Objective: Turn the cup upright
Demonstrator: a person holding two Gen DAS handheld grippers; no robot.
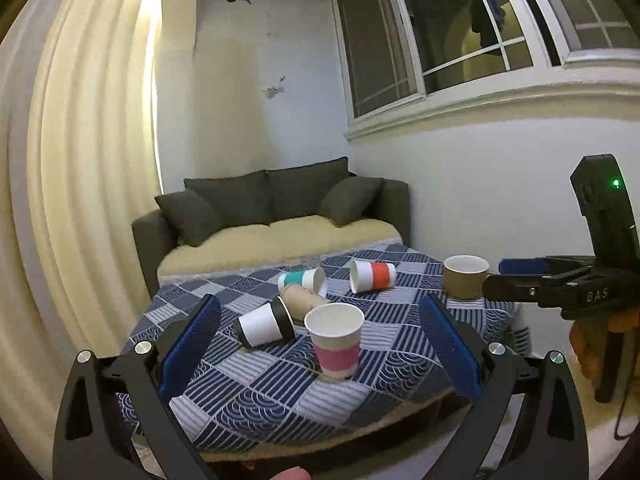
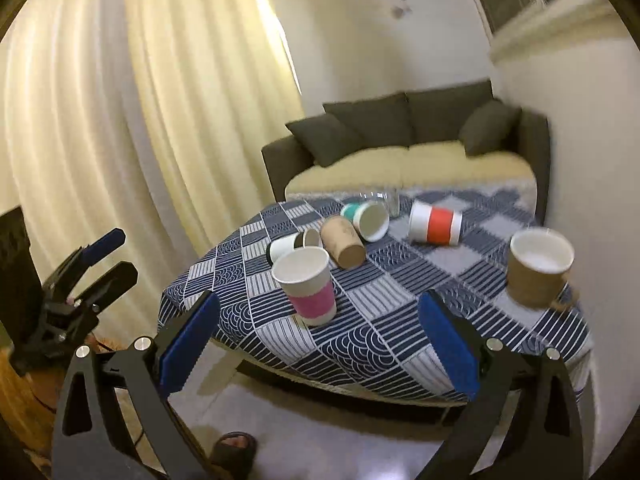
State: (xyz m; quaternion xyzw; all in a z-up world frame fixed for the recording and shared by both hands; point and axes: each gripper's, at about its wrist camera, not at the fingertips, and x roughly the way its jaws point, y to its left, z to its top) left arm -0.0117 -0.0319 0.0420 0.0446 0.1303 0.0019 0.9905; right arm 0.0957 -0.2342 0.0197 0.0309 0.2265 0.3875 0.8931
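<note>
Several paper cups sit on a table with a blue patterned cloth (image 1: 280, 400) (image 2: 400, 340). A pink-banded cup (image 1: 335, 340) (image 2: 307, 285) and a brown cup (image 1: 466, 276) (image 2: 538, 266) stand upright. A black-and-white cup (image 1: 264, 324) (image 2: 288, 245), a plain brown cup (image 1: 306, 299) (image 2: 343, 245), a teal-banded cup (image 1: 303, 279) (image 2: 366, 219) and a red-banded cup (image 1: 372, 275) (image 2: 436, 224) lie on their sides. My left gripper (image 1: 318, 346) (image 2: 108, 254) is open and empty, before the table's near edge. My right gripper (image 2: 320, 342) (image 1: 504, 276) is open and empty, off the table's front right.
A dark sofa (image 1: 272, 216) (image 2: 400, 144) with a cream seat stands behind the table. Cream curtains (image 1: 80, 160) hang at left. A wall with a window (image 1: 440, 40) runs along the right. A sandalled foot (image 2: 234, 450) is on the floor below.
</note>
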